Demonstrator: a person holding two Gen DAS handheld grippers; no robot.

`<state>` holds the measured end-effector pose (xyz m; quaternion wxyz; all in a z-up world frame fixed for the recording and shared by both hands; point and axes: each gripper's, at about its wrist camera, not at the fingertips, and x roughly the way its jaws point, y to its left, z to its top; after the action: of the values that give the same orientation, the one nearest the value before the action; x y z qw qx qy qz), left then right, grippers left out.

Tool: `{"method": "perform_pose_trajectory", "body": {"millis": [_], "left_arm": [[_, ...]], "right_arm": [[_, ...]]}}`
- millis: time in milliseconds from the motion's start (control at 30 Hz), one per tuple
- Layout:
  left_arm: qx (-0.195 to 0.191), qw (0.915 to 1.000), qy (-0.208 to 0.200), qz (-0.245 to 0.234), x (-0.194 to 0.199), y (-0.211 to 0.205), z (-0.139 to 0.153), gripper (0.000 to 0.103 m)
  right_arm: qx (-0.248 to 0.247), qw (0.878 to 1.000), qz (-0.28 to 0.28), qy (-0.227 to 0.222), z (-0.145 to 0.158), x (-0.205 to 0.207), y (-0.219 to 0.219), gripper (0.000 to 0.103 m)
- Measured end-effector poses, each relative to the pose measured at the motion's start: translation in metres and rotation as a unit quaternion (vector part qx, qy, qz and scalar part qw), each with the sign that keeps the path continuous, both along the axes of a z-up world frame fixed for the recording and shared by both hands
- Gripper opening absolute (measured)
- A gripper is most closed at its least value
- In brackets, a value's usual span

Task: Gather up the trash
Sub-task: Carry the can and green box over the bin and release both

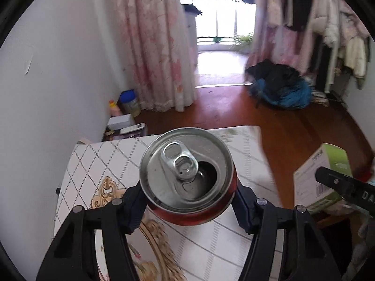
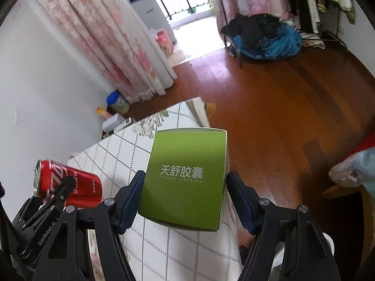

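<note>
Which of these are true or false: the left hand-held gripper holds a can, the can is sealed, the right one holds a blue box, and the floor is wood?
1. The left hand-held gripper holds a can. True.
2. The can is sealed. False: its tab opening is open.
3. The right hand-held gripper holds a blue box. False: the box is green.
4. The floor is wood. True.

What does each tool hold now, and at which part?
The left tool grips the red can by its sides, just below the top rim. The right tool grips the green box by its two side faces.
</note>
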<state>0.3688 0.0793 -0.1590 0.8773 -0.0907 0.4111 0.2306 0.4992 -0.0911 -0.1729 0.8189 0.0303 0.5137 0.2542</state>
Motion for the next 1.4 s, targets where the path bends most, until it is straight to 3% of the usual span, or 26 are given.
{"method": "perform_pose_trajectory", "body": {"millis": [267,400,500,633,733,867,1033,1167,1200,1233,1300,1400], "left_arm": [[-0.039,0.9928,-0.043,-0.105,-0.035,-0.124,0.060,0.060],[-0.065,0.9835,-0.050,-0.161,-0.041,-0.188,0.071,0.060],[-0.091,0.9744,-0.033,-0.203,-0.036,-0.234,0.059,0.060],[-0.132,0.9619,0.015,-0.239,-0.022,-0.280,0.022,0.060],[-0.172,0.9496,0.066,-0.253,-0.006,-0.304,-0.016,0.060],[-0.230,0.9298,0.132,-0.255,0.021,-0.316,-0.067,0.060],[-0.246,0.9169,0.183,-0.255,0.042,-0.324,-0.104,0.061],[-0.252,0.9132,0.203,-0.247,0.049,-0.323,-0.127,0.067],[-0.256,0.9138,0.201,-0.243,0.050,-0.321,-0.130,0.076],[-0.256,0.9154,0.199,-0.238,0.051,-0.320,-0.132,0.084],[-0.249,0.9186,0.199,-0.234,0.046,-0.318,-0.135,0.090],[-0.216,0.9248,0.204,-0.238,0.041,-0.320,-0.130,0.096]], "right_arm": [[0.027,0.997,-0.066,-0.038,0.066,-0.064,-0.150,0.071],[0.022,0.992,-0.112,-0.044,0.077,-0.098,-0.233,0.070],[0.003,0.989,-0.146,-0.035,0.067,-0.120,-0.291,0.070],[-0.014,0.983,-0.185,0.011,0.028,-0.139,-0.359,0.070],[-0.013,0.977,-0.206,0.060,-0.019,-0.147,-0.393,0.070],[0.004,0.968,-0.222,0.118,-0.074,-0.142,-0.414,0.070],[0.003,0.963,-0.223,0.152,-0.126,-0.134,-0.417,0.070],[-0.004,0.958,-0.223,0.178,-0.157,-0.125,-0.417,0.071],[-0.002,0.958,-0.223,0.179,-0.162,-0.122,-0.414,0.073],[0.001,0.957,-0.225,0.181,-0.169,-0.121,-0.414,0.077],[-0.001,0.956,-0.228,0.184,-0.174,-0.120,-0.410,0.102],[-0.035,0.958,-0.225,0.177,-0.172,-0.120,-0.405,0.103]]}}
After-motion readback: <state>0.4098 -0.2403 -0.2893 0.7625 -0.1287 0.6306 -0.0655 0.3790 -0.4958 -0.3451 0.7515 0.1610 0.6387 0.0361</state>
